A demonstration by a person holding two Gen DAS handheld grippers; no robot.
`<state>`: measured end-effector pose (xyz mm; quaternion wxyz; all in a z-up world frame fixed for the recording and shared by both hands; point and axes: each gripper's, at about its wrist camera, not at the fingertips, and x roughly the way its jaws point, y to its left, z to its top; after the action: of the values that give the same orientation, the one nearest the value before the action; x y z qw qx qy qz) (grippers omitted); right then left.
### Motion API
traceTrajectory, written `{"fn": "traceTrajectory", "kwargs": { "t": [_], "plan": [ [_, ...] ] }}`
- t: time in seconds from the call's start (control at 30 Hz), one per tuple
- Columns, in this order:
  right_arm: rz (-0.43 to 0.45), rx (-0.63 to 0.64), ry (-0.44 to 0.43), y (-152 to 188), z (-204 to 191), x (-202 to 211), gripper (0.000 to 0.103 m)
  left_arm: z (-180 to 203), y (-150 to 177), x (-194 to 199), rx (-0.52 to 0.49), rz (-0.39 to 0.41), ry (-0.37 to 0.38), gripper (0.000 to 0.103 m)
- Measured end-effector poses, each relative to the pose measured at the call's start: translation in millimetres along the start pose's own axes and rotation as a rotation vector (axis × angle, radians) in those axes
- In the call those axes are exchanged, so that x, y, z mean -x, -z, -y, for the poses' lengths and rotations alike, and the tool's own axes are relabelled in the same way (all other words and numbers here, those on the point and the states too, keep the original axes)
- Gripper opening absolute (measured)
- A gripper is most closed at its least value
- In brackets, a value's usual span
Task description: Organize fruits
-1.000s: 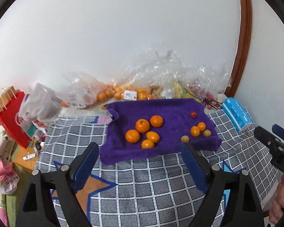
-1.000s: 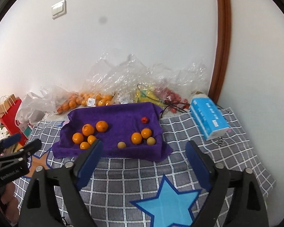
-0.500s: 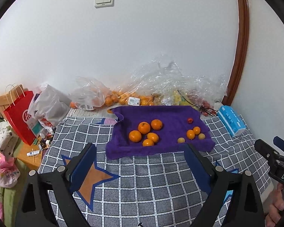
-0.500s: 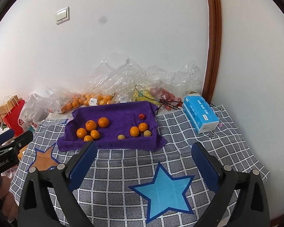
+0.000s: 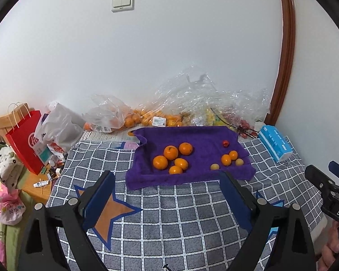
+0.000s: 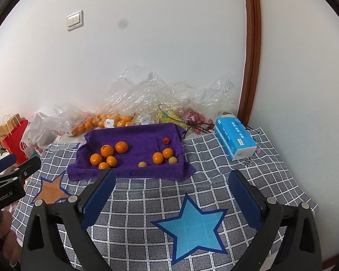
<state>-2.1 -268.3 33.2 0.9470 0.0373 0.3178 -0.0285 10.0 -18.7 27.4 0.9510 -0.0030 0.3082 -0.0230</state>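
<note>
A purple towel (image 5: 201, 140) (image 6: 137, 135) lies on the grey checked cloth. On its left sits a cluster of several oranges (image 5: 170, 152) (image 6: 107, 150). On its right lie two small oranges (image 5: 226, 160) (image 6: 158, 157), two pale yellow fruits (image 5: 214, 166) (image 6: 142, 164) and a small red fruit (image 5: 225, 143) (image 6: 166, 140). My left gripper (image 5: 167, 194) is open and empty, well short of the towel's near edge. My right gripper (image 6: 171, 194) is open and empty, also short of the towel.
Clear plastic bags of oranges (image 5: 147, 117) and other fruit (image 6: 176, 113) lie against the wall behind the towel. A blue tissue pack (image 5: 274, 143) (image 6: 235, 139) lies at the right. A red paper bag (image 5: 24, 140) and clutter stand at the left edge.
Both grippers have pulled back and risen from the towel; the fruit looks smaller and farther, and more wall shows. Both stay open. No fruit has moved.
</note>
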Motion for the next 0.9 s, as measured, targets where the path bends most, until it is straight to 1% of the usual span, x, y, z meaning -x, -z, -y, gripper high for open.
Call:
{"fn": "traceTrajectory", "kwargs": {
  "t": [0.9],
  "plan": [
    [-0.001, 0.004, 0.001, 1.9, -0.8, 2.6, 0.099, 0.8, 0.0, 0.1, -0.003, -0.002, -0.006, 0.094]
  ]
}}
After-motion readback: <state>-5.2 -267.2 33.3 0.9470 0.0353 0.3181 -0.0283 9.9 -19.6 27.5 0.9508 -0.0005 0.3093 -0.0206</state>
